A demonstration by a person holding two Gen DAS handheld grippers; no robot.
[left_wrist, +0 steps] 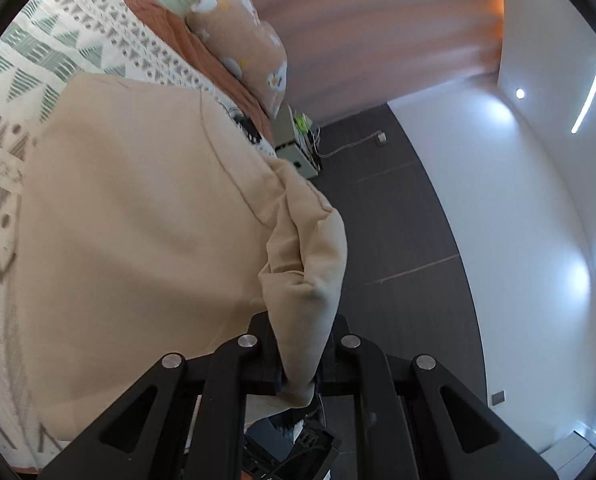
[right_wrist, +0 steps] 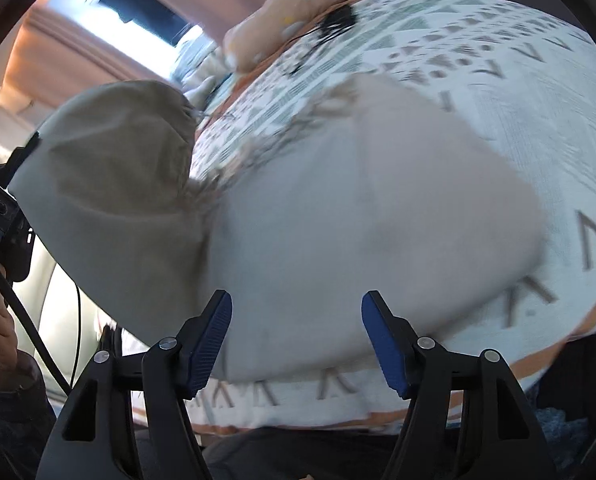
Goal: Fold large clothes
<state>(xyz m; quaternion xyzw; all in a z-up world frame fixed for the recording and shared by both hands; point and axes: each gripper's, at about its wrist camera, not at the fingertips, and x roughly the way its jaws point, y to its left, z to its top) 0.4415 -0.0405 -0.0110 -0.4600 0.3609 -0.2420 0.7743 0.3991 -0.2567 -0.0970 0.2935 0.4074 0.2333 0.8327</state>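
The fold looks partly done: the left gripper (left_wrist: 298, 364) pinches an edge of the beige garment (left_wrist: 138, 220) while the right gripper (right_wrist: 296, 340) stands spread and empty above it

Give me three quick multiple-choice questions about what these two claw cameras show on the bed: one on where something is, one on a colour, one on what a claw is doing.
1. Where does the garment lie?
A. on the patterned bedspread
B. on the floor
C. on a chair

2. What colour are the right claw's pads?
A. red
B. blue
C. yellow

3. What is the left claw doing?
A. standing open and empty
B. pinching a pillow
C. pinching a fold of the garment

Answers:
1 A, the beige cloth is spread over the triangle-print cover.
2 B, both ribbed pads are plainly blue in the right wrist view.
3 C, a bunch of beige cloth runs down between its closed fingers, while the right claw stands open with nothing between its pads.
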